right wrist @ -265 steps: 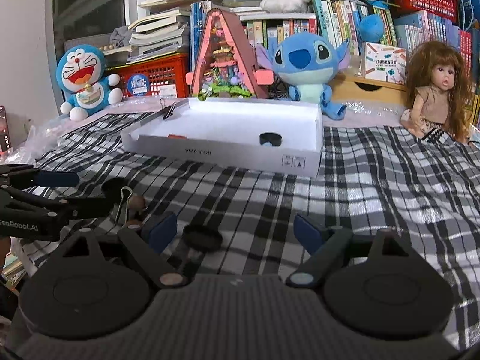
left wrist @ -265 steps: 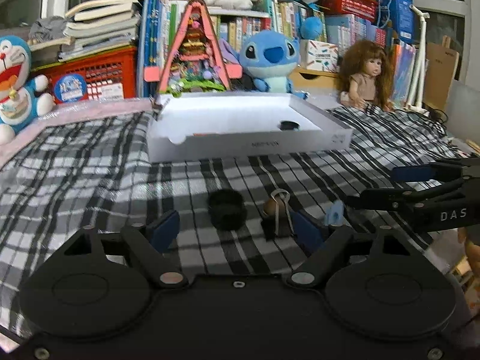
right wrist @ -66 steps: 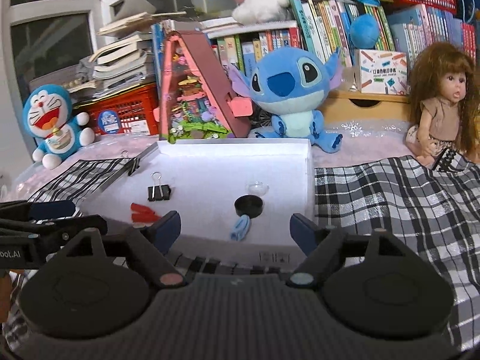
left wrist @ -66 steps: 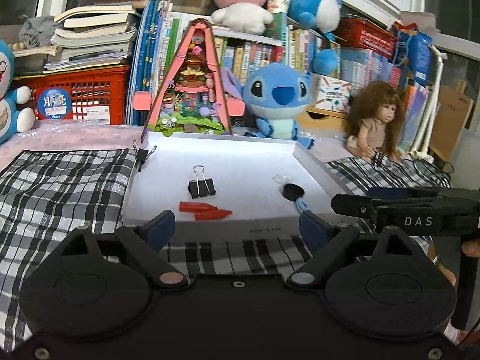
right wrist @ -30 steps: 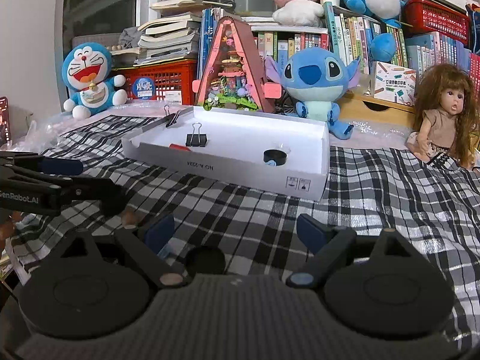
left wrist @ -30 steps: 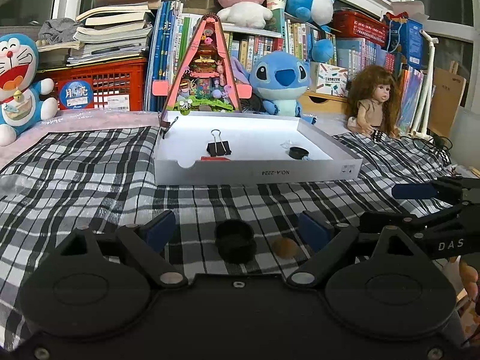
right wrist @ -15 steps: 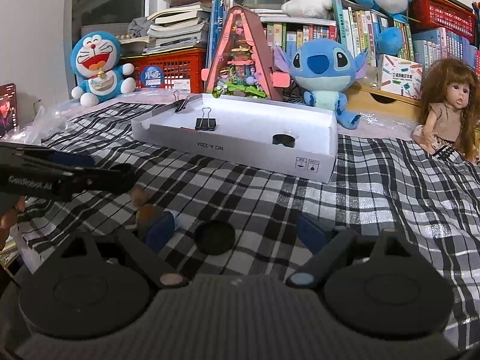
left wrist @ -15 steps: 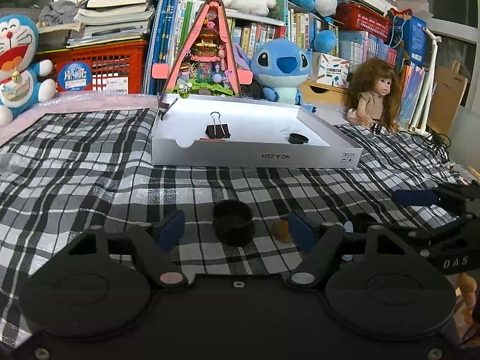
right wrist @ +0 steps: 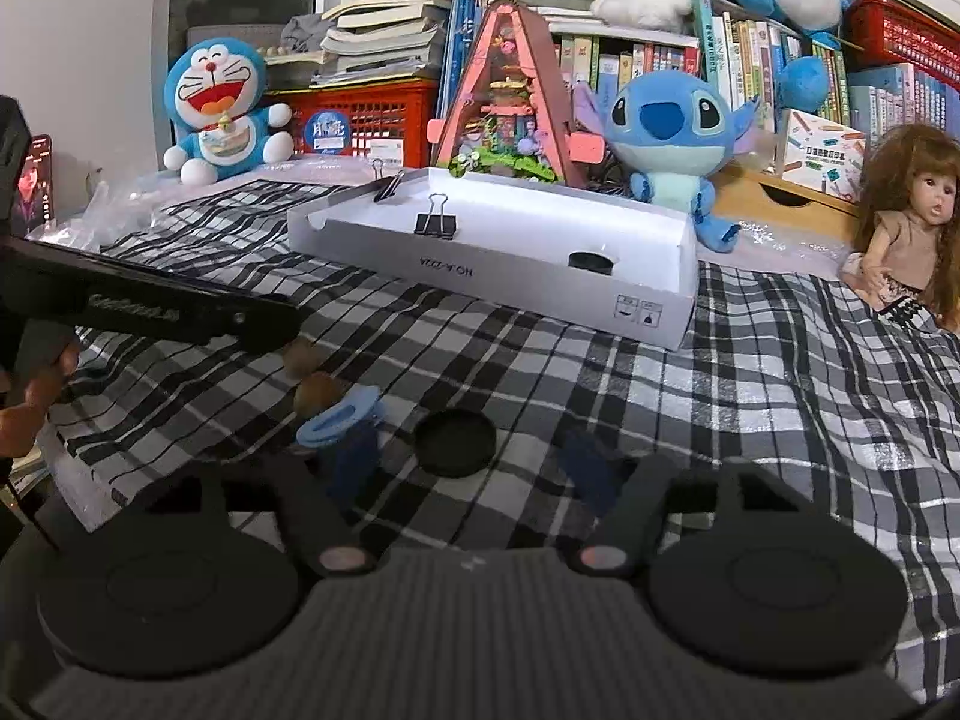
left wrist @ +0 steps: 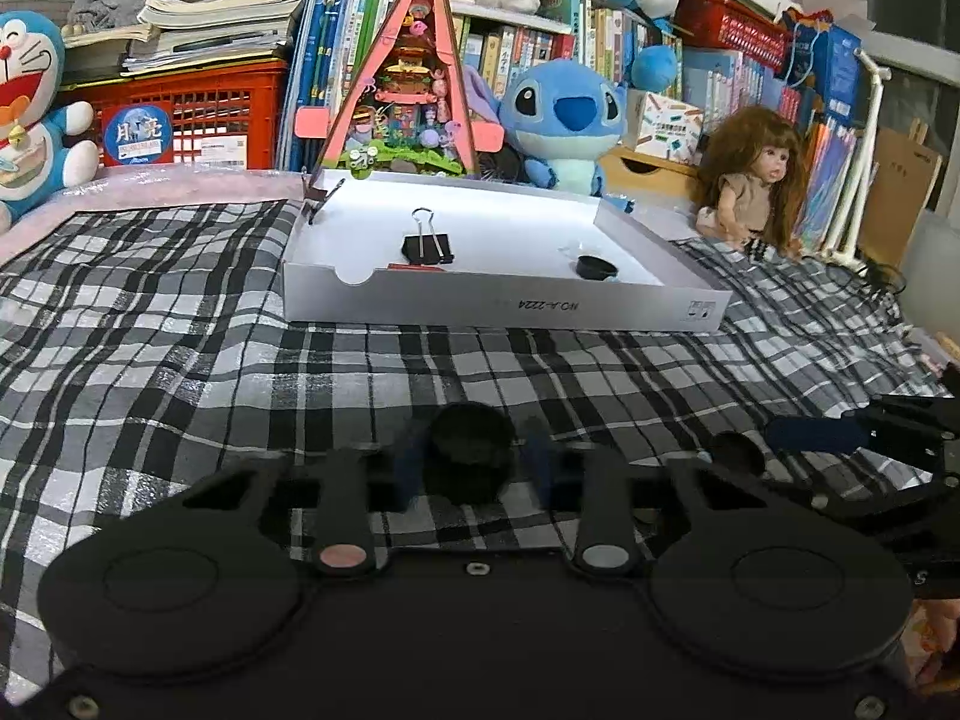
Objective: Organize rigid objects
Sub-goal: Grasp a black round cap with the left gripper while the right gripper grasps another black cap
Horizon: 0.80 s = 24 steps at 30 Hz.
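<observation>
Down at the bottom of the left wrist view, the left tongs (left wrist: 471,471) have just been closing, and their blue pads now sit against both sides of a black cup-shaped cap (left wrist: 470,450) that stands on the checked cloth (left wrist: 180,360); they appear to grip it, though the pads are blurred. Farther back lies the white box tray (left wrist: 504,306). Inside it a black binder clip (left wrist: 427,246) stands upright toward the left, a red piece (left wrist: 408,267) lies just before it, and a small black disc (left wrist: 596,268) rests toward the right. At the right edge the right tongs (left wrist: 840,438) reach in low over the cloth, near a flat black lid (left wrist: 729,450).

Seen from the right wrist, the right tongs (right wrist: 474,459) have also just been closing, yet their pads stand apart on either side of the flat black lid (right wrist: 455,441) without touching it. A light blue clip (right wrist: 339,414) lies just beside the left pad, and two brown nuts (right wrist: 315,393) sit close behind it. The left tongs (right wrist: 180,315) cross in from the left edge, held by a hand (right wrist: 36,390). The white box tray (right wrist: 510,276) lies well behind, with the binder clip (right wrist: 435,222) and disc (right wrist: 591,261) inside and another clip (right wrist: 387,183) clamped on its far left rim.
</observation>
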{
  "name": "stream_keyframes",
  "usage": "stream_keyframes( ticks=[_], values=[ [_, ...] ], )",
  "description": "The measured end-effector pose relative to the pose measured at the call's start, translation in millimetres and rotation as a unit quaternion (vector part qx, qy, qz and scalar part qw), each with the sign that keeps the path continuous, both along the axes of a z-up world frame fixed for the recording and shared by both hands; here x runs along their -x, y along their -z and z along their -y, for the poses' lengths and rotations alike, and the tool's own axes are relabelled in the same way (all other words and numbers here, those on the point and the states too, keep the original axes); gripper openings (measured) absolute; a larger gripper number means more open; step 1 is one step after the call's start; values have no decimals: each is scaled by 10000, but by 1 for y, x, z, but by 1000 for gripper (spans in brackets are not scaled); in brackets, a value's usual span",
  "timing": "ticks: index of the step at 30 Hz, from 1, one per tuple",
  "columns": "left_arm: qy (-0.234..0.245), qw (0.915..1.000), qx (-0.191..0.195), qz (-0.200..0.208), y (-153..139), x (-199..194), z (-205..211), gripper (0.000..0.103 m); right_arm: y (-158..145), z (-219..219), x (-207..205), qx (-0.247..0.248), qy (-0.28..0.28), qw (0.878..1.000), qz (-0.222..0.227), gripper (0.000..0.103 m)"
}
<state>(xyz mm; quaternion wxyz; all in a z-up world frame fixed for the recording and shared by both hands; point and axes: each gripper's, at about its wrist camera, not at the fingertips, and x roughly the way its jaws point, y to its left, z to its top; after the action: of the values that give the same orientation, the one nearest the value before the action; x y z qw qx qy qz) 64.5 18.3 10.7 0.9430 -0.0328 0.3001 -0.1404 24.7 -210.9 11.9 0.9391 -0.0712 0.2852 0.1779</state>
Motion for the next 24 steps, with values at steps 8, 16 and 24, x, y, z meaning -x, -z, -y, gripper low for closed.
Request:
stream_keyframes(
  ticks=[8,16,24],
  values=[
    [36,9998,-64,163,-9,6,4,30,-3,-1,-2,32,31,10000,-8,36],
    [11,9998,-94,158,-16,6,7,30,-9,1,-6,-45,126,9999,54,36],
    [-71,9999,-111,98,-22,-2,10,30,-17,1,-14,-95,226,9997,93,36]
  ],
)
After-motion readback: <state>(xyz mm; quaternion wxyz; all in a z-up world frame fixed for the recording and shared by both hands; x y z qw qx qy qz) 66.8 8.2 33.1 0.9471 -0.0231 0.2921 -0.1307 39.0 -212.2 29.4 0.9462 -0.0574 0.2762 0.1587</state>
